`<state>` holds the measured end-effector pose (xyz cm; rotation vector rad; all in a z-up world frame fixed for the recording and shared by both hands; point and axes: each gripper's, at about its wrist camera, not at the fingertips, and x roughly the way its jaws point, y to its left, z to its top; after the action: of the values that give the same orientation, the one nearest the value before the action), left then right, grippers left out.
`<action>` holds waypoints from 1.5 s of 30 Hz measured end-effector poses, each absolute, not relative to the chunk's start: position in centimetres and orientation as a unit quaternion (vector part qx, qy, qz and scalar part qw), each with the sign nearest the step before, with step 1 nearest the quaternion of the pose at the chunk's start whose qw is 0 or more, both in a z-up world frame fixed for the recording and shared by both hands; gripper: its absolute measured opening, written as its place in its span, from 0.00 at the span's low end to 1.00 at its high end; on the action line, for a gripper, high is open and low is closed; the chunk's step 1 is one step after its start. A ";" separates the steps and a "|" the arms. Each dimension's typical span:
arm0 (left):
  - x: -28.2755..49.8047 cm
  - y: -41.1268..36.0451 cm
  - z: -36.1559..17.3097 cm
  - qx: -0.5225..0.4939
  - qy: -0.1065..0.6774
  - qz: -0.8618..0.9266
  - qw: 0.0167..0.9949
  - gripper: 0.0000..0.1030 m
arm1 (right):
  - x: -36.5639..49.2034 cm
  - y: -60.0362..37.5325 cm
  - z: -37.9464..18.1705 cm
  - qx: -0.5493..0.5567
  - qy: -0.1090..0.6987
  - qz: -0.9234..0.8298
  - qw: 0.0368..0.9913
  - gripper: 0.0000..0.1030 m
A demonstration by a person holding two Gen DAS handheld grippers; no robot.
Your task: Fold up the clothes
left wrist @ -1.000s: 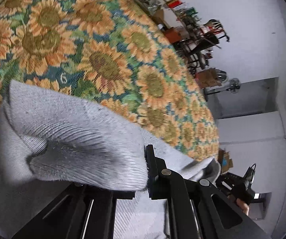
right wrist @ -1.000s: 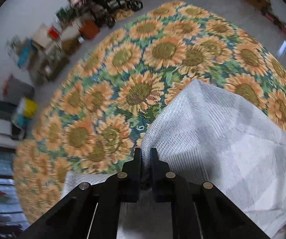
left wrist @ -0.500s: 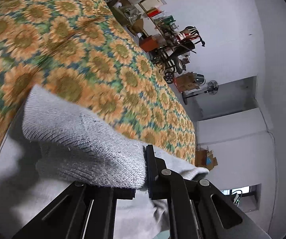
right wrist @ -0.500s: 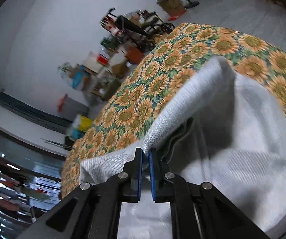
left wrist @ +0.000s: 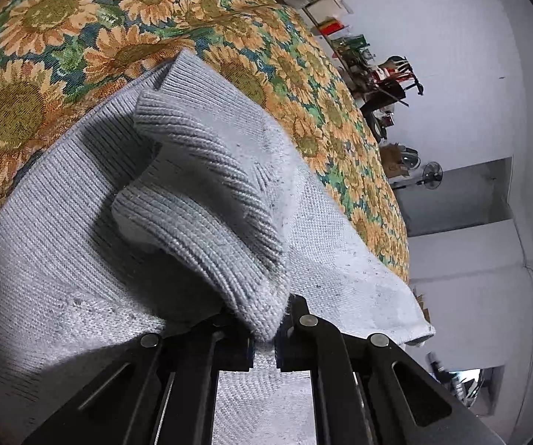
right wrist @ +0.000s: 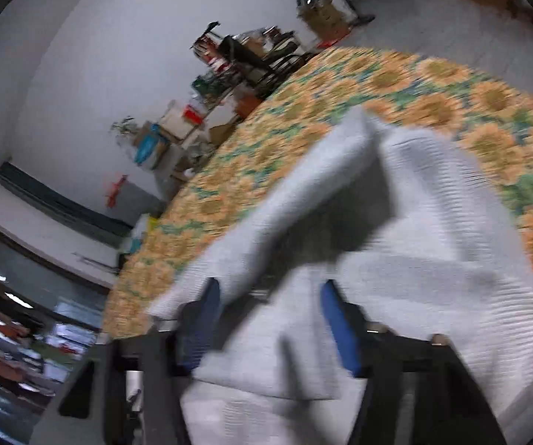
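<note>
Sunflower-print tablecloth (left wrist: pixel 81 37) over the table — grey knit sweater (left wrist: pixel 81 222) directly on it

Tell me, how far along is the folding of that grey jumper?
Partway, it seems. The grey jumper already lies doubled over itself on the sunflower cloth. In hand: the left tongs are shut on a ribbed edge, while the right tongs stand open with knit lying between them; that view is blurred. Left to do: the top layer is bunched and lifted, so it needs laying flat.
</note>
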<state>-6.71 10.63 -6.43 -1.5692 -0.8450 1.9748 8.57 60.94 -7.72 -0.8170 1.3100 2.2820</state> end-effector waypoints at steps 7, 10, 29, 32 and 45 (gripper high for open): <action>-6.4 10.9 -6.3 -0.574 -0.306 0.724 0.231 0.07 | 1.8 61.6 -8.2 -0.317 0.473 0.804 0.173 0.49; -6.4 10.9 -6.3 -0.575 -0.304 0.724 0.229 0.07 | 0.6 60.8 -8.7 -0.342 0.477 0.794 0.158 0.52; -5.0 6.5 -1.5 -0.522 -0.304 0.758 0.247 0.05 | 8.8 57.4 -7.6 -0.252 0.494 0.824 0.115 0.08; -4.0 6.7 -3.3 -0.545 -0.286 0.751 0.239 0.05 | 9.0 57.4 -10.5 -0.281 0.497 0.808 0.143 0.08; -1.3 4.0 -3.2 -0.527 -0.318 0.749 0.245 0.05 | 11.7 54.2 -4.6 -0.263 0.441 0.848 0.129 0.07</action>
<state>-1.28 3.98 -3.16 -1.4380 -0.8685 2.0456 11.70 54.22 -4.61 -0.7647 1.2836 2.4660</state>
